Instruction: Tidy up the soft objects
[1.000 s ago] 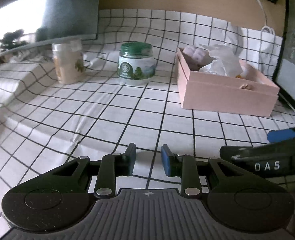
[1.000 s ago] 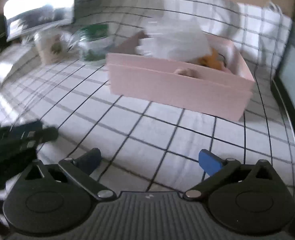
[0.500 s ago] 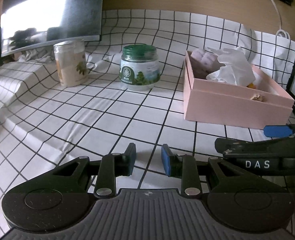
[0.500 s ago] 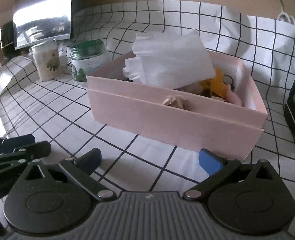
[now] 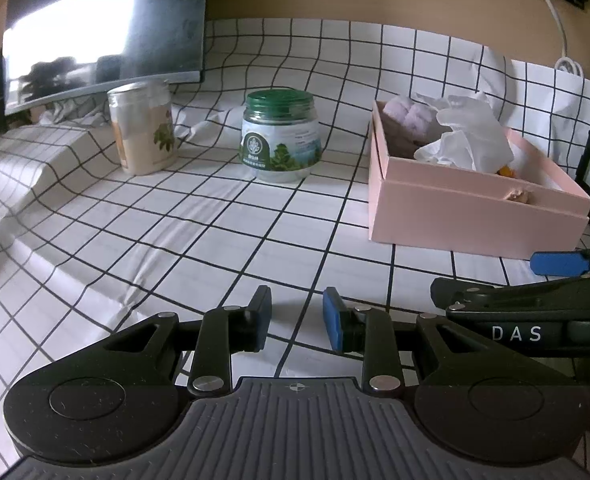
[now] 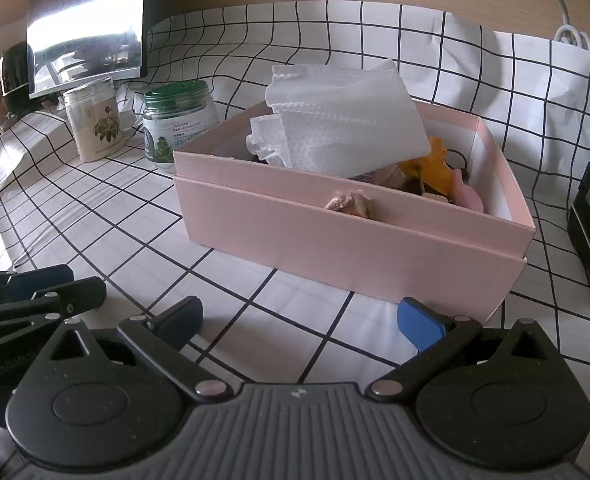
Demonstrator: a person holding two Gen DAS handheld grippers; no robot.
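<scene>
Tissue (image 6: 337, 120) is sitting highest in the pink box (image 6: 347, 236), and we are judging it to be the soft thing most in need of settling. Around it we are seeing a fluffy pink piece (image 5: 409, 118) at the far end, an orange item (image 6: 427, 170) beside the tissue, and a small tan lump (image 6: 349, 202) against the near wall. We are holding the right gripper (image 6: 301, 320) just in front of that wall with its jaws spread wide and nothing between them. We are keeping the left gripper (image 5: 297, 318) low over the checked cloth (image 5: 175, 240), well apart from the box, jaws nearly together with a narrow gap, and empty.

To do this step well, we are advising a raised approach over the near wall, since the box looks light and could slide if nudged. We are favouring a grip on the tissue's crumpled lower folds, not its loose top sheet, which could tear or unfold. We are leaving the green-lidded jar (image 5: 281, 136) and the pale canister (image 5: 143, 128) alone.
</scene>
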